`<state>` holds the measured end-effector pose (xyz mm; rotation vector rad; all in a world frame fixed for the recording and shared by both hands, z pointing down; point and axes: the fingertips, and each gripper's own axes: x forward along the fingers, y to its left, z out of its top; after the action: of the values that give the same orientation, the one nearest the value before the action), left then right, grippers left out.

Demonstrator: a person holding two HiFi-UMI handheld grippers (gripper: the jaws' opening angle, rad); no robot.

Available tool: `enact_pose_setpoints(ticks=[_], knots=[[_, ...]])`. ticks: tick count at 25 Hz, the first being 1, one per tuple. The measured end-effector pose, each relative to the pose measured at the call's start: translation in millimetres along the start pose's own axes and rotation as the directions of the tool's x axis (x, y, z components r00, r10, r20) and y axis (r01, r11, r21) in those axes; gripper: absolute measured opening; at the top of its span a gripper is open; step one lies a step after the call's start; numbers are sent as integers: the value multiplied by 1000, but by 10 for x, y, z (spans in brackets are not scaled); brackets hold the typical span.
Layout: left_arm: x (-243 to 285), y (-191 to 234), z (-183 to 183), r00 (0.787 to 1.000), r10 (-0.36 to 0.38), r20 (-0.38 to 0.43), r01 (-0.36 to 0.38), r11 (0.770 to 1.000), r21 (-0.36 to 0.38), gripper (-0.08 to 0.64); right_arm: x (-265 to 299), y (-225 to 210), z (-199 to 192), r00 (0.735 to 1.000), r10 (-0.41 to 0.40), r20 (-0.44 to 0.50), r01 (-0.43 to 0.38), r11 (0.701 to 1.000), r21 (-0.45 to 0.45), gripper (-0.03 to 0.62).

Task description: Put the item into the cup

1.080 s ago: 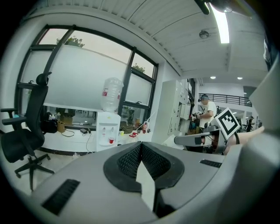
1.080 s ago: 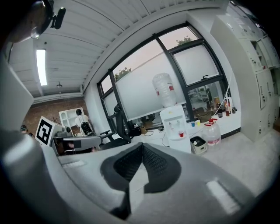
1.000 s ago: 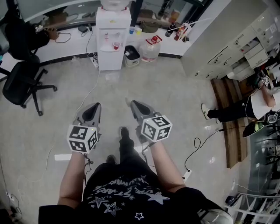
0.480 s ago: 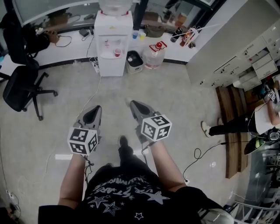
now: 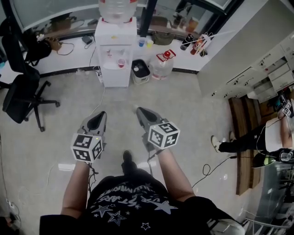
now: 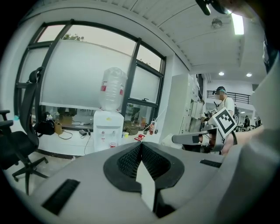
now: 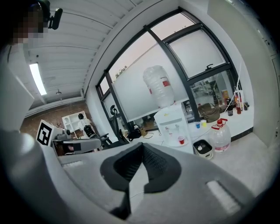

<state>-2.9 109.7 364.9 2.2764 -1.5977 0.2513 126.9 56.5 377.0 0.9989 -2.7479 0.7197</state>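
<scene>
Status: approach phase judged, task not yet started.

- The left gripper [image 5: 100, 115] and right gripper [image 5: 140, 111] are held side by side at lower centre of the head view, low in front of the torso and pointed forward over the grey tiled floor [image 5: 183, 105]. This is read as a carry posture, since nothing is within reach of either.
- Jaws: pressed fully together on both, as seen in each gripper view. Nothing is clamped between them.
- Item: not held, and no object in any view can be identified as the item. Its location cannot be told.
- Cup: a small red cup [image 5: 121, 63] stands in the dispensing recess of the white floor-standing water dispenser [image 5: 115, 50], at upper centre of the head view and well apart from both grippers. It is the likeliest target. Whether anything is in it cannot be resolved.
- Other containers:
  - A clear inverted water bottle [image 5: 117, 9] is seated on top of the dispenser.
  - A large clear water jug with red cap [image 5: 161, 64] is set on the floor just right of the dispenser.
  - A small blue cup [image 5: 141, 42] and a small yellow cup [image 5: 149, 42] stand on the long white bench [image 5: 69, 46] under the windows. Their contents are not visible.
- A black office chair [image 5: 20, 94] is parked at left, clear of the straight path to the dispenser.
</scene>
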Motion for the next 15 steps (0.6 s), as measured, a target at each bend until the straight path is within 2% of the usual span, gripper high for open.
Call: enact_pose_setpoints(ticks=[15], knots=[[711, -21, 174, 999, 43, -7, -43, 999, -27, 8, 253, -663, 187, 998, 47, -41, -47, 999, 8, 0]])
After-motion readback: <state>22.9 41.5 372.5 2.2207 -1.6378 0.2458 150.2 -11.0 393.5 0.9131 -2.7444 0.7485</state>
